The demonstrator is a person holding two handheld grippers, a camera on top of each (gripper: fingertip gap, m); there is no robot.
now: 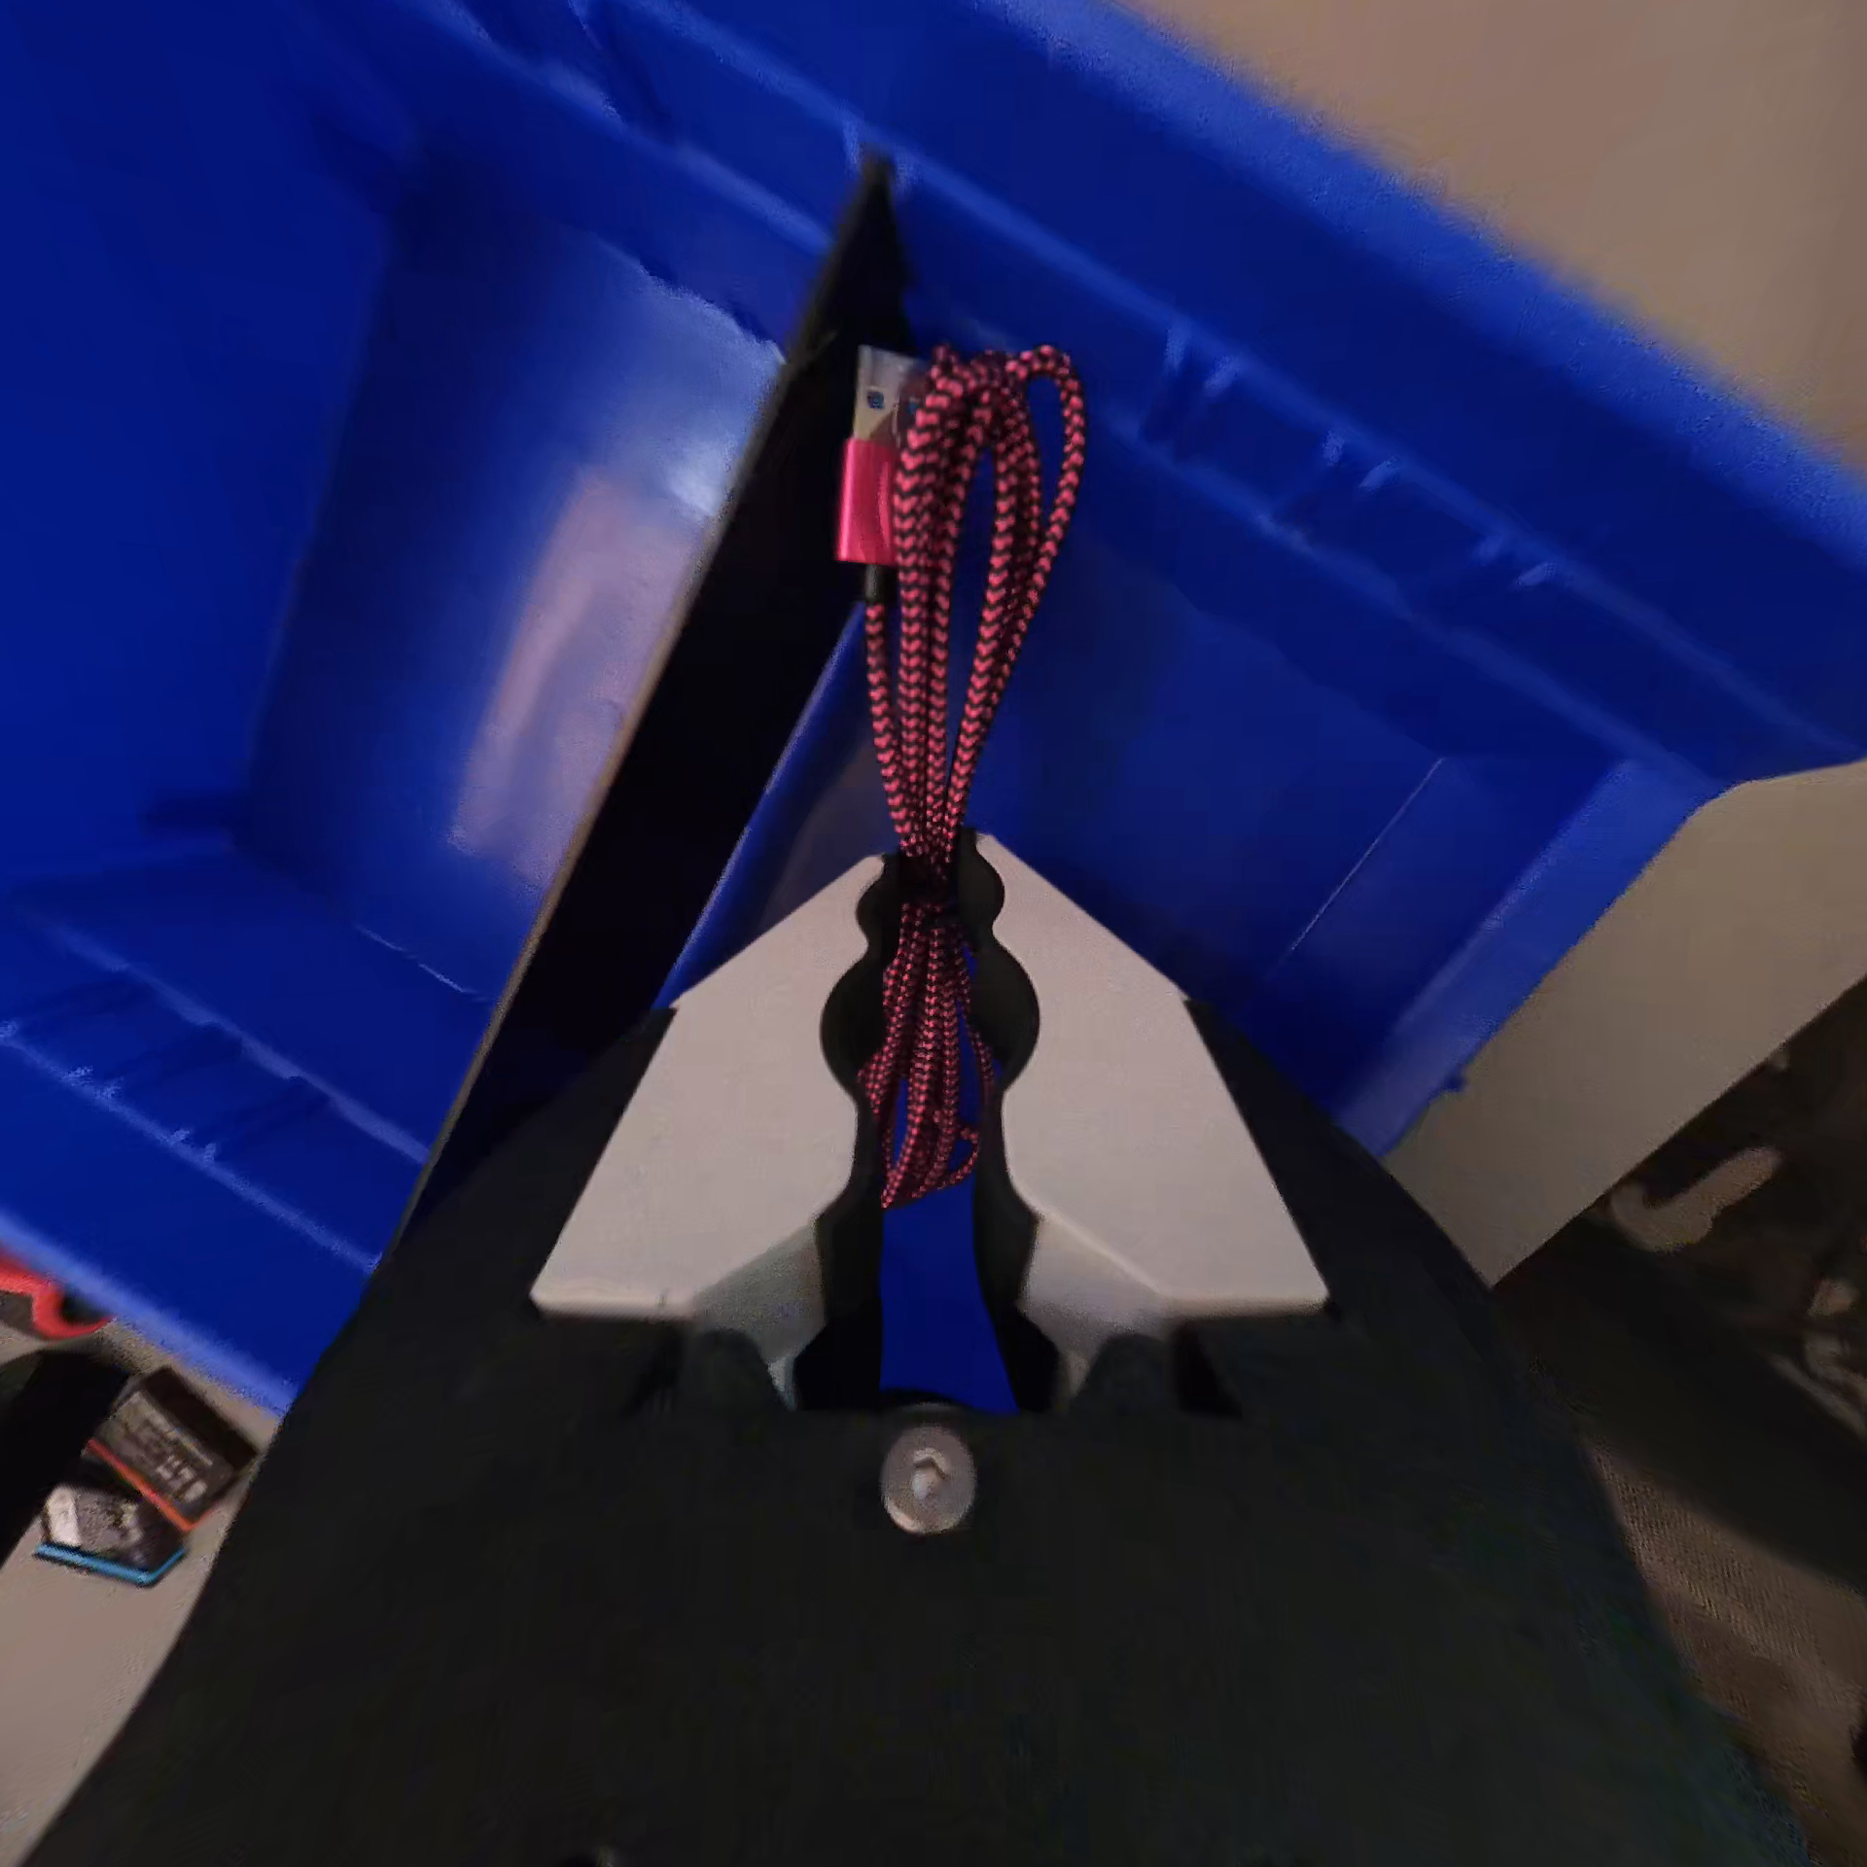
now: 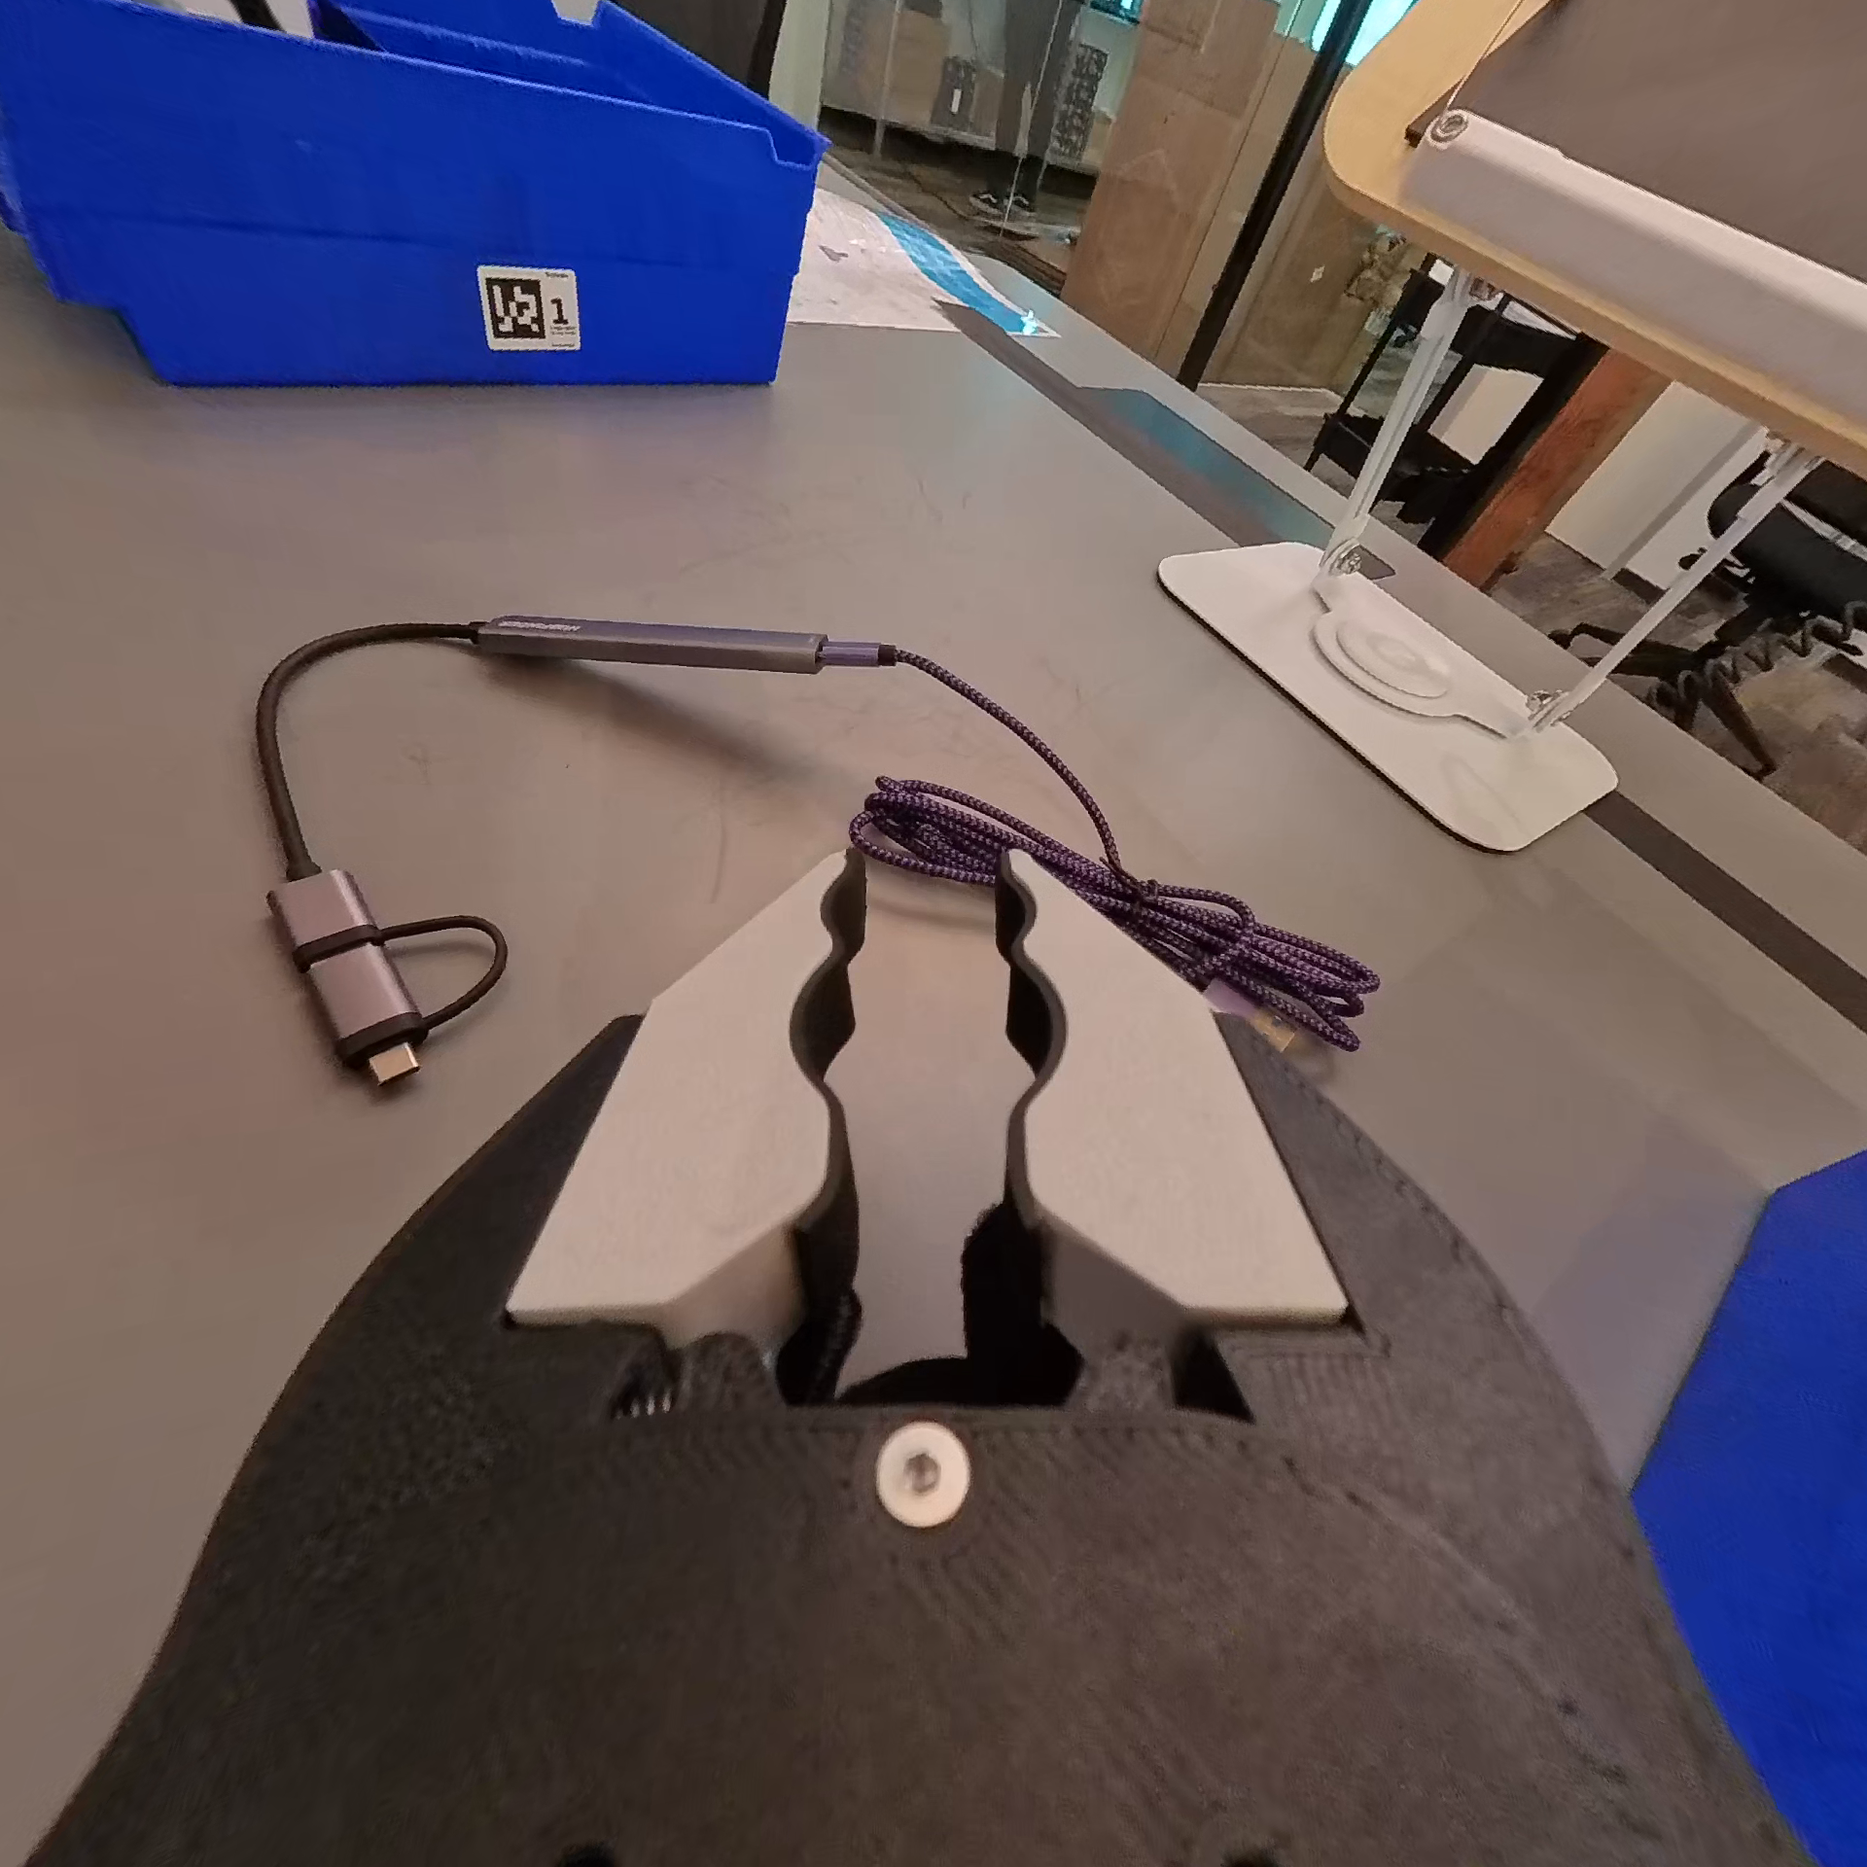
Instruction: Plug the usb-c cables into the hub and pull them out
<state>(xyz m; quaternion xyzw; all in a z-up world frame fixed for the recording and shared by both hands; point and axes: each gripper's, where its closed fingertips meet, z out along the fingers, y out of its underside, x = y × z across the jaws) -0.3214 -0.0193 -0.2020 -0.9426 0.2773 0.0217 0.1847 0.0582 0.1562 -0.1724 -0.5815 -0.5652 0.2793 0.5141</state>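
Your grey table [image 2: 626, 525] carries the hub [image 2: 647, 643], purple cable [image 2: 1142, 889], blue bin [image 2: 404, 202] and white stand base [image 2: 1384, 687].

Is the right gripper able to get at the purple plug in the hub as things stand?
Probably yes. The right gripper is open and empty, and the purple plug sits exposed at the hub's end on bare table; only the purple cable's coil lies between.

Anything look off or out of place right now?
Nothing damaged. The left tool grips the pink cable as a bundle, not by its plug, over the blue bin. The purple cable is plugged into the hub.
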